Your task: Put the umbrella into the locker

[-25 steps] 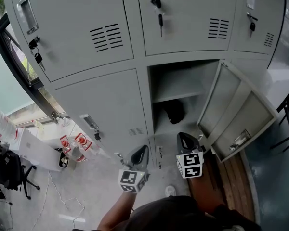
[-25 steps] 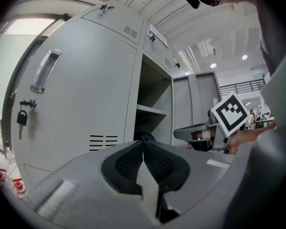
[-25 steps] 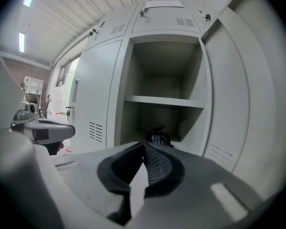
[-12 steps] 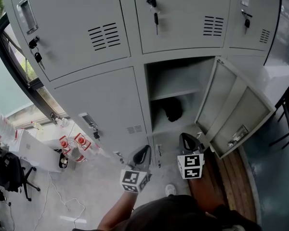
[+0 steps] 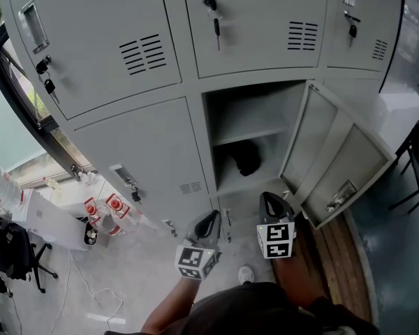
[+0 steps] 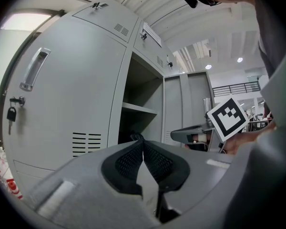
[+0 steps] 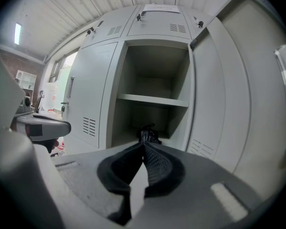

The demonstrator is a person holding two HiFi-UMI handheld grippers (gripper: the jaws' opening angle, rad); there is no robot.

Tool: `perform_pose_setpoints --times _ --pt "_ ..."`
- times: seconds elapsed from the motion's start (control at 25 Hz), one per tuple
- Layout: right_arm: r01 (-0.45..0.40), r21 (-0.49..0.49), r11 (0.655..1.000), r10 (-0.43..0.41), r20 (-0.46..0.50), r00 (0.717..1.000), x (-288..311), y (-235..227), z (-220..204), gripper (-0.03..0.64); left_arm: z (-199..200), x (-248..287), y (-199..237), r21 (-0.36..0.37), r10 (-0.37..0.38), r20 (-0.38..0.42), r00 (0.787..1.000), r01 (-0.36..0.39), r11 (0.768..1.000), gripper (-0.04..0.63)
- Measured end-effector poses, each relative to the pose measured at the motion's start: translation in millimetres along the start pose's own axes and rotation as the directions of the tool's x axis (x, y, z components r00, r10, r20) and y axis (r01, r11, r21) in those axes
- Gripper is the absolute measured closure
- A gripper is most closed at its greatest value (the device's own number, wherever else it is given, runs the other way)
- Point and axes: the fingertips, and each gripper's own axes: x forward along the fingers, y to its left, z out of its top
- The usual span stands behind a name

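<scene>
Head view: dark folded umbrella (image 5: pixel 246 159), probably light and soft over a stiff shaft, best gripped mid-shaft, lies inside the open locker (image 5: pixel 293 128), toward its floor's back edge; left gripper (image 5: pixel 209 217), right gripper (image 5: pixel 269 198) both closed, empty.

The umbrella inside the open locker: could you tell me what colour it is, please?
The umbrella is black, clearest in the head view.

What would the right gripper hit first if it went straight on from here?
Most likely the umbrella, lying in the open locker under its shelf. It sits just beyond the shut, empty tips of the right gripper. Nothing shows in between, though depth is unclear.
</scene>
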Motion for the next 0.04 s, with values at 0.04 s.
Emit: perform_pose_setpoints --times 0.04 --pt "-0.002 0.000 1.000 0.002 0.003 1.000 0.2 -0.3 1.1 0.614 -0.9 0.8 -0.5 -0.002 0.000 -0.005 1.000 0.000 1.000 0.589"
